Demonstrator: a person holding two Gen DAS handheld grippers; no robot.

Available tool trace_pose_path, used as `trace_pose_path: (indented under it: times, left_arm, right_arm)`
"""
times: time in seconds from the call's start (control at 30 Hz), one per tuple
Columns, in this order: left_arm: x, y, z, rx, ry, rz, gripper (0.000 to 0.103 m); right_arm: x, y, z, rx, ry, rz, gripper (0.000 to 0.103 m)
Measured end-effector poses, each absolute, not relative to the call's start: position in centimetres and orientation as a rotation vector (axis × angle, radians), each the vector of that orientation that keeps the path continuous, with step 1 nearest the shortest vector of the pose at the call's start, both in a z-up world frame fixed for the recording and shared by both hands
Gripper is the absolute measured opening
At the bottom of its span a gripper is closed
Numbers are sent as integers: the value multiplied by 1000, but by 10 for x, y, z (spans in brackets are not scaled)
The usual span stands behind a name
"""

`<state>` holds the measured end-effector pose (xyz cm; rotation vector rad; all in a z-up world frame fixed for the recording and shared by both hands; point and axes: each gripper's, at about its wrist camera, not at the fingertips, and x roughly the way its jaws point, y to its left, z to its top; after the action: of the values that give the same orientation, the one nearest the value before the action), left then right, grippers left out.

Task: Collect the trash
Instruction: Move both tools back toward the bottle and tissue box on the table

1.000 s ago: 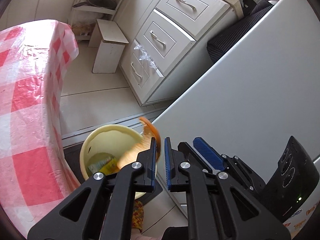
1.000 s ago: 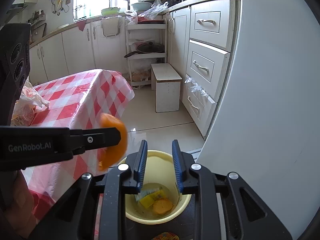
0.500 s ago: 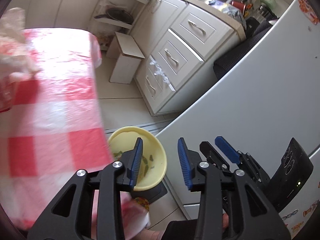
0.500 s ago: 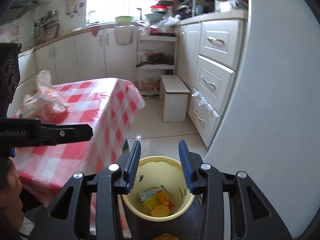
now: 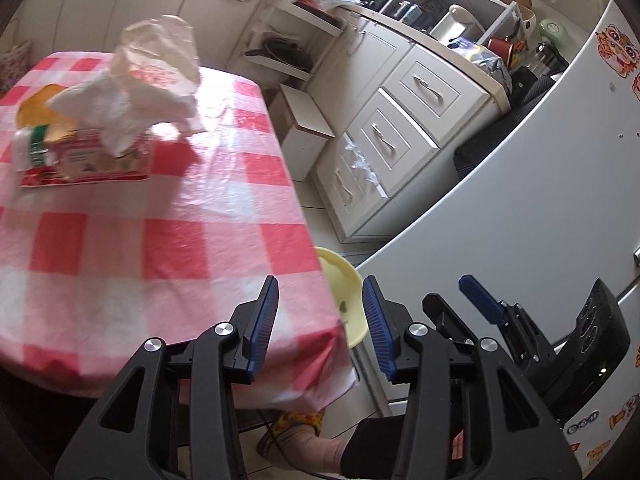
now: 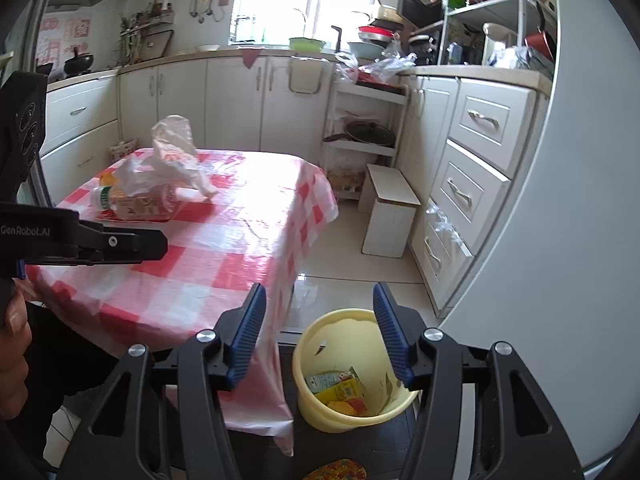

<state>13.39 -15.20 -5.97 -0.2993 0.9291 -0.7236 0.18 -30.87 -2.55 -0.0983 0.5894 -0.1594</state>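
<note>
Left gripper [image 5: 320, 324] sat at lower centre of the left wrist view, jaws about half open, just been opening, nothing between them. Right gripper [image 6: 320, 338] sat at lower centre of the right wrist view, jaws a bit wider, also just been opening, empty.

Yellow bin [image 6: 320, 400] stood on the floor at lower centre of the right wrist view, beside the tabletop corner and close to the white fridge [image 6: 560, 280]. Inside it lay a carton and orange scraps [image 6: 340, 394].

Tabletop with red-checked cloth [image 5: 160, 240] filled the left of the left wrist view. At its upper left lay more trash: crumpled white plastic bag [image 5: 132, 100] draped over a red-and-tan packet [image 5: 92, 160], a green-labelled bottle [image 5: 32, 152] touching the packet's left end. All well apart from both grippers.
</note>
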Motion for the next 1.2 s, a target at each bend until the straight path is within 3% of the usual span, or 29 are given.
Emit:
trace_pose_path:
  times: [0.3,0.67,1.2]
  left_arm:
    - [118,-127,-55,-281,907,-677,50]
    - [117,-112,-57,-255,906,-604,60]
    - [124,-98,-67,-270,919,-558,66]
  right_arm:
    - [2,-273,-25,-143,572,-106,68]
    - [4,-252,-29,-185,567,-69,73]
    - [9,-239,-34,-209,575,-43,78]
